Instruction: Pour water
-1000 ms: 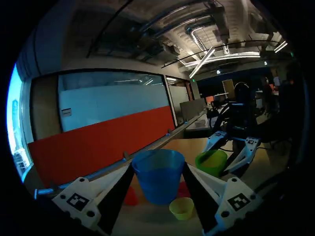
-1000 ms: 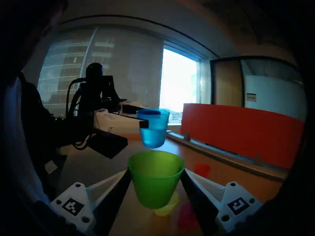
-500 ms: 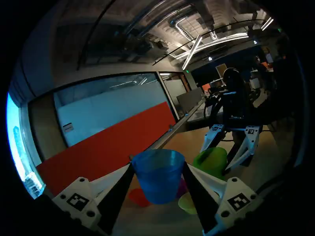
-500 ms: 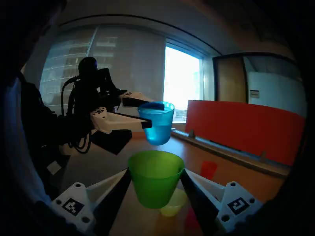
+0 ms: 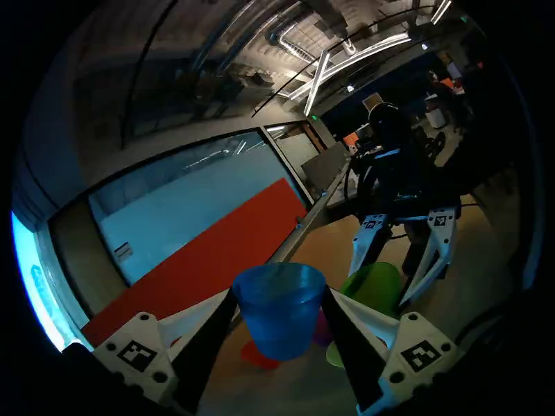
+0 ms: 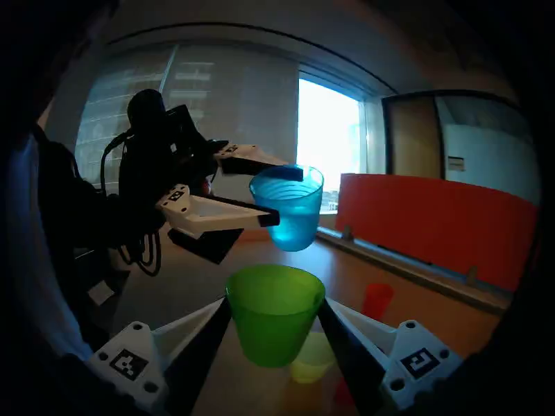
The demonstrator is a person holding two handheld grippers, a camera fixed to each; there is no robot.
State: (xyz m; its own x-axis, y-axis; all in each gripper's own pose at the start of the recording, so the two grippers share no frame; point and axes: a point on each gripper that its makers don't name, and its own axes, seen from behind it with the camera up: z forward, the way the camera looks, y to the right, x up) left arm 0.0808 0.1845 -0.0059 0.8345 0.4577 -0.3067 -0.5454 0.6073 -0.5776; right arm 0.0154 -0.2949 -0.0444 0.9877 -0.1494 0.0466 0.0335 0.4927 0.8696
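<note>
Water (image 6: 291, 232) in blue cup (image 6: 286, 208), gripped in left tongs (image 5: 279, 295), above and beyond green cup (image 6: 275, 322) — itself gripped in right tongs (image 6: 275, 305) over bench (image 6: 173, 291). Lining up for the pour; next, bring blue lip over green rim, tip slowly.

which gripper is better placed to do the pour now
Left, probably: the left gripper holds the blue cup of water higher than the green cup, which the right gripper holds upright.
</note>
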